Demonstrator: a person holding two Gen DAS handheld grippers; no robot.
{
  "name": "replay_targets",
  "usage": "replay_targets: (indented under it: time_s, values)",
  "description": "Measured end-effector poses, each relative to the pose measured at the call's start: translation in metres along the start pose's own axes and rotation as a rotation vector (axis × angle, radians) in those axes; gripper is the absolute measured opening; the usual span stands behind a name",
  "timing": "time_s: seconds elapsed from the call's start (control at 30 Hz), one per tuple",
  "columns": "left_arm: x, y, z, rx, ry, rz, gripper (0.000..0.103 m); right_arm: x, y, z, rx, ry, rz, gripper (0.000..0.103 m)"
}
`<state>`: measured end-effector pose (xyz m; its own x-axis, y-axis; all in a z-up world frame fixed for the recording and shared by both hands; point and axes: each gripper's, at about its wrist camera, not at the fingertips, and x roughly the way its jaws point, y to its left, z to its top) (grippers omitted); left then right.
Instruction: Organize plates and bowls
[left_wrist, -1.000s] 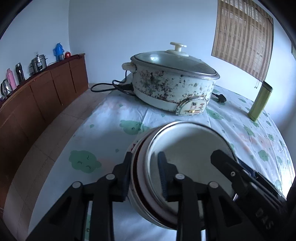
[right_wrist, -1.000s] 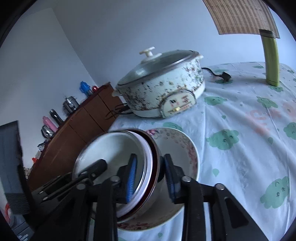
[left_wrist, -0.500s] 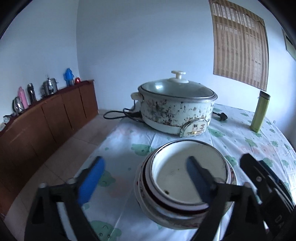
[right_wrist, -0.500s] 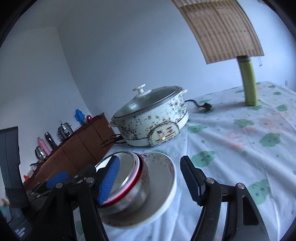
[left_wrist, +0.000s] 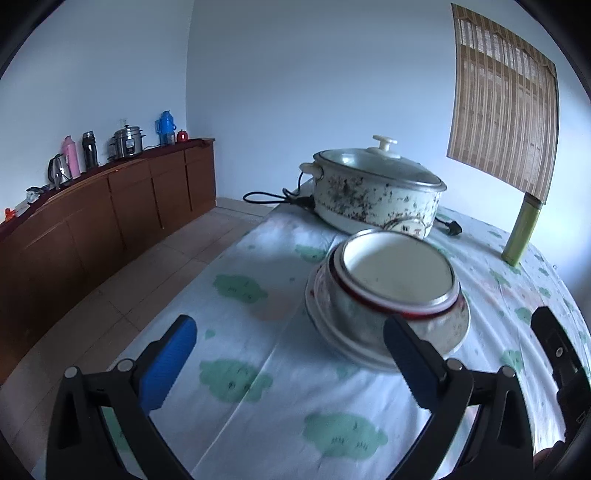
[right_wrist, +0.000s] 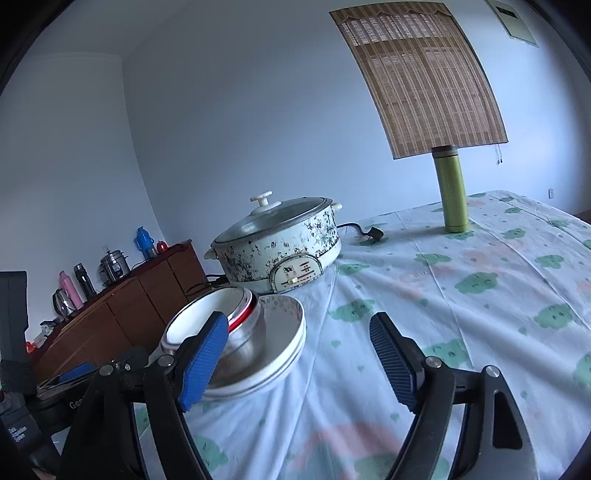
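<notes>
Left claw (left_wrist: 286, 363) stood spread wide, its jaws just opened, nothing between them; the stack of bowls (left_wrist: 397, 275) sat beyond the fingertips on the bench (left_wrist: 258, 321), nested on a plate (left_wrist: 373, 349), in front of the electric pot (left_wrist: 373, 195). Right claw (right_wrist: 299, 360) also gaped, jaws just opened further, empty; from that side the stack (right_wrist: 236, 328) lay behind its left pad, not between the pads. My judgement: stacking step finished, both claws released; the next move calls for finding another loose dish, though none showed in either view. Left view showed the white inside of the top bowl and the floor beside the bench; right view showed instead the metal wall of that bowl, the floral inside of the plate (right_wrist: 284, 314), and the green flask (right_wrist: 452, 195) standing well apart.
</notes>
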<state>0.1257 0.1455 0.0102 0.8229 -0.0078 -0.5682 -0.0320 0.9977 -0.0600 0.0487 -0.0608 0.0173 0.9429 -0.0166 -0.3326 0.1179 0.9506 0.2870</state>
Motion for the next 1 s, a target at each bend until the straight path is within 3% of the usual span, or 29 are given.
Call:
replay_targets:
  time_s: [0.37, 0.73, 1.0]
  values:
    - [-0.036, -0.008, -0.017, 0.037, -0.036, 0.022, 0.103, -0.043, 0.002, -0.01, -0.042, -0.041, 0.014, 0.081]
    - [-0.068, -0.012, -0.026, 0.042, -0.095, 0.026, 0.103, -0.087, 0.003, -0.012, -0.09, -0.176, 0.006, 0.082]
    - [-0.083, -0.008, -0.03, 0.019, -0.116, 0.042, 0.103, -0.103, 0.008, -0.016, -0.14, -0.222, 0.011, 0.086]
